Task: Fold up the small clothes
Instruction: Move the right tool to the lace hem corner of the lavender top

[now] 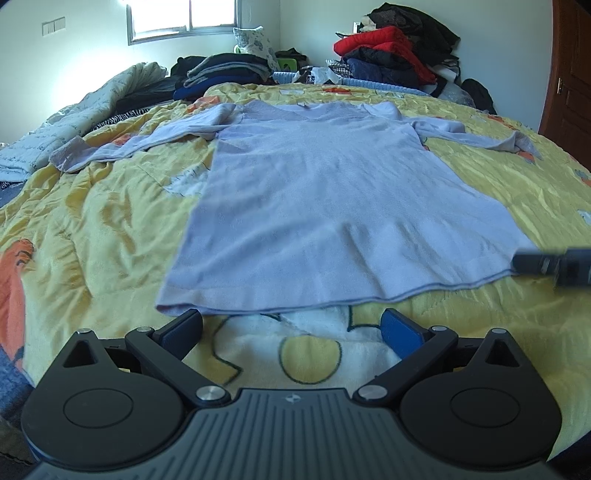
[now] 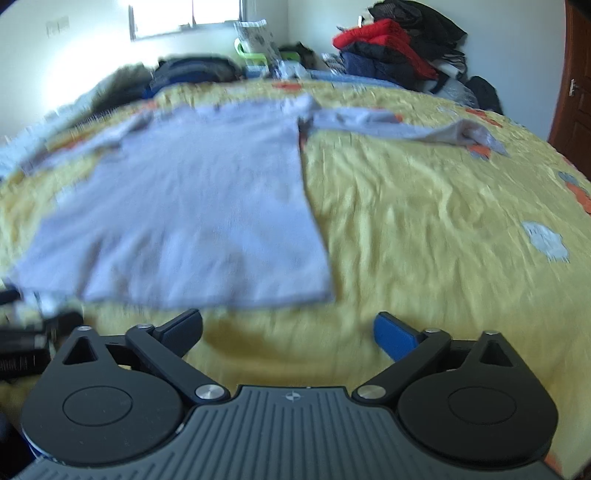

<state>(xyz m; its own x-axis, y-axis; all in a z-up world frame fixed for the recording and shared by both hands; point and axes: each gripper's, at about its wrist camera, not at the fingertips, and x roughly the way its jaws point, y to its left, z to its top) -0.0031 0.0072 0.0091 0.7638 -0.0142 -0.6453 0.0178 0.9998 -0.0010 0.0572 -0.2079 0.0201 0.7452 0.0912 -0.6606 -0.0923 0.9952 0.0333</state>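
Note:
A pale lilac long-sleeved top [image 1: 325,199] lies flat on the yellow bedspread [image 1: 110,221], hem towards me, both sleeves spread out sideways. My left gripper [image 1: 291,326] is open just short of the hem's left half, nothing between its fingers. In the blurred right wrist view the same top [image 2: 184,214] fills the left side, its right sleeve [image 2: 399,125] stretching right. My right gripper [image 2: 288,326] is open, low over the bedspread [image 2: 424,229] just before the hem's right corner. The right gripper [image 1: 554,264] also shows at the left wrist view's right edge, beside that corner.
Folded dark clothes [image 1: 221,70] and a pale quilt [image 1: 74,114] lie at the bed's far left. A heap of red and black garments [image 1: 399,51] is stacked at the far right. A brown door [image 1: 569,81] stands on the right, a window [image 1: 181,18] behind.

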